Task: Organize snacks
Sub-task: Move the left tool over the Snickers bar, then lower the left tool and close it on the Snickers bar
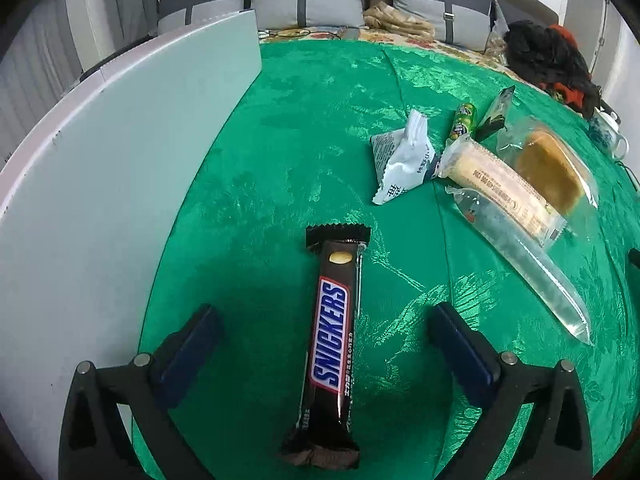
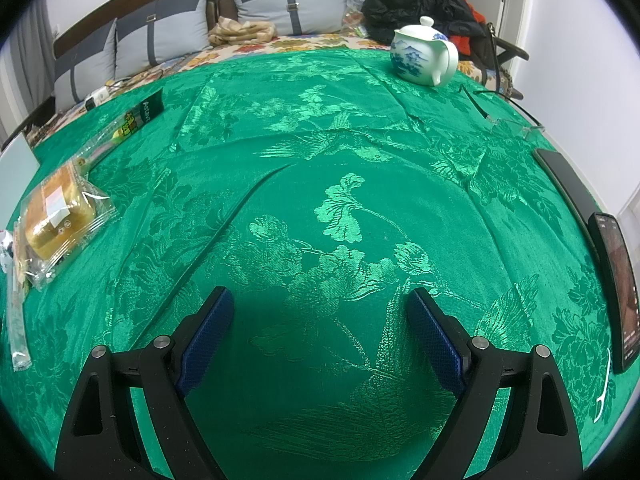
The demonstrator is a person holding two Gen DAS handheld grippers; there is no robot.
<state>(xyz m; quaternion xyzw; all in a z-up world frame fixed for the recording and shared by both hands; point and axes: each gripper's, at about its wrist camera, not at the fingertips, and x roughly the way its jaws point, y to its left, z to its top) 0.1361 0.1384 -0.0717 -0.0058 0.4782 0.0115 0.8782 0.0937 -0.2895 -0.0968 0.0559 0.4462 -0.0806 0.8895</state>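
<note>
A Snickers bar [image 1: 332,344] in a dark brown wrapper lies flat on the green tablecloth [image 1: 304,128], lengthwise between the wide-apart fingers of my left gripper [image 1: 324,316], which is open and touches nothing. Beyond it to the right lies a cluster of snacks: a white packet [image 1: 402,158], a small green candy tube [image 1: 464,120], a long biscuit pack [image 1: 500,184], a wrapped cake [image 1: 554,170] and a clear tube pack [image 1: 528,268]. My right gripper [image 2: 320,308] is open over bare cloth; the wrapped cake [image 2: 56,220] sits far to its left.
A pale grey-white board [image 1: 100,184] borders the cloth on the left. A white and blue teapot [image 2: 424,54] stands at the back right. Two dark phones [image 2: 614,284] and glasses [image 2: 508,120] lie along the right edge. A cushioned bench [image 2: 160,36] is behind.
</note>
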